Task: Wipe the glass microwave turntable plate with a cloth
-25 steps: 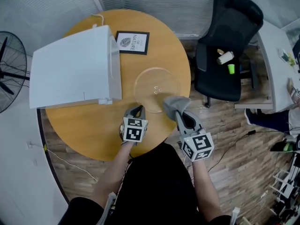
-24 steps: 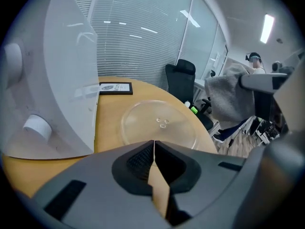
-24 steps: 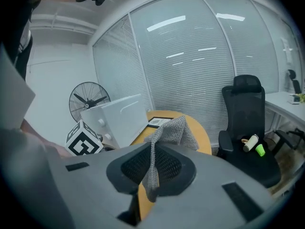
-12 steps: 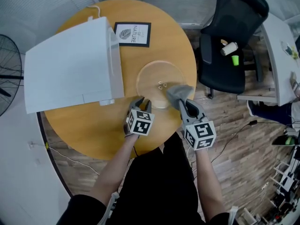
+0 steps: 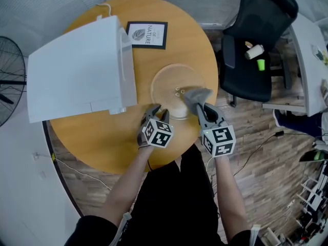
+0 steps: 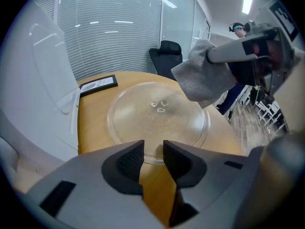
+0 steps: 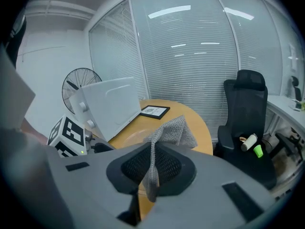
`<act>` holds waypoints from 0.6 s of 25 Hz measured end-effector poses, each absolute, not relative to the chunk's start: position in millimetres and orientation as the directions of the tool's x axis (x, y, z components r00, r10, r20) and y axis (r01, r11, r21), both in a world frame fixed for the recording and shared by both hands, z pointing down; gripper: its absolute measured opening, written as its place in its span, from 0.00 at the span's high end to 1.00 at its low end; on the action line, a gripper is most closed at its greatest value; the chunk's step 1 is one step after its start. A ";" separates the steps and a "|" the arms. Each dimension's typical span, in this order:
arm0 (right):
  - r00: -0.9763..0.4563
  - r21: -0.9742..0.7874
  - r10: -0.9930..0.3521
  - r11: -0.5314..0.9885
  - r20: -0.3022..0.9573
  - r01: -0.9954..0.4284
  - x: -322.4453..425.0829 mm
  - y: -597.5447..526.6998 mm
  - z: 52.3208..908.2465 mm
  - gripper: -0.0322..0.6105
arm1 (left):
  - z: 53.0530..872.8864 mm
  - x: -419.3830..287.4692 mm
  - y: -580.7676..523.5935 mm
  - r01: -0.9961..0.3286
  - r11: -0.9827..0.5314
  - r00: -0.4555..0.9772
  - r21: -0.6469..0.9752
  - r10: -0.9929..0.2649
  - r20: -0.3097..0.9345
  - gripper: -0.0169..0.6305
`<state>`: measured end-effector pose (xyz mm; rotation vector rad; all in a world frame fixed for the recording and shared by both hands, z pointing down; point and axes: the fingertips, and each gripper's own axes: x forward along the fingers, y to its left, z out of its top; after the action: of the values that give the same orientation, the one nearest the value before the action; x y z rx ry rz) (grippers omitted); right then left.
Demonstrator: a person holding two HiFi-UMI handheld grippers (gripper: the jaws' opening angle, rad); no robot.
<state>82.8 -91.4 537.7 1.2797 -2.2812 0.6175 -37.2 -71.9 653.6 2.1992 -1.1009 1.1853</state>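
Observation:
The clear glass turntable plate [image 5: 166, 86] lies flat on the round wooden table [image 5: 102, 137]. My left gripper [image 5: 156, 110] is at the plate's near rim. Its jaws are opening, with nothing pressed between them. In the left gripper view the plate [image 6: 157, 118] lies just past the fingertips [image 6: 128, 159], and its rim shows in the gap. My right gripper [image 5: 197, 106] is shut on a grey cloth [image 5: 196, 94] that hangs over the plate's right side. In the right gripper view the cloth [image 7: 169, 132] is pinched between the pads and sticks up in front.
A white microwave [image 5: 77, 70] stands on the table's left half, close to the plate. A framed picture [image 5: 147, 35] lies at the far edge. A black office chair [image 5: 259, 40] holding small items is right of the table, and a fan [image 5: 7, 81] is on the left.
Both grippers have sunk and moved forward to the plate. The left jaws have spread apart. The cloth now hangs over the plate's right side.

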 end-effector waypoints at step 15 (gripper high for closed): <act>-0.331 -0.019 -0.550 0.496 0.767 -0.868 79.7 -103.4 623.8 0.91 | 653.4 -36.2 -70.4 -0.794 -0.607 0.321 -0.032 -0.463 0.826 0.81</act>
<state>79.7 -103.4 623.8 1.1627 -2.0234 0.5660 -36.2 -70.4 653.4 2.2126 -1.1162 1.1930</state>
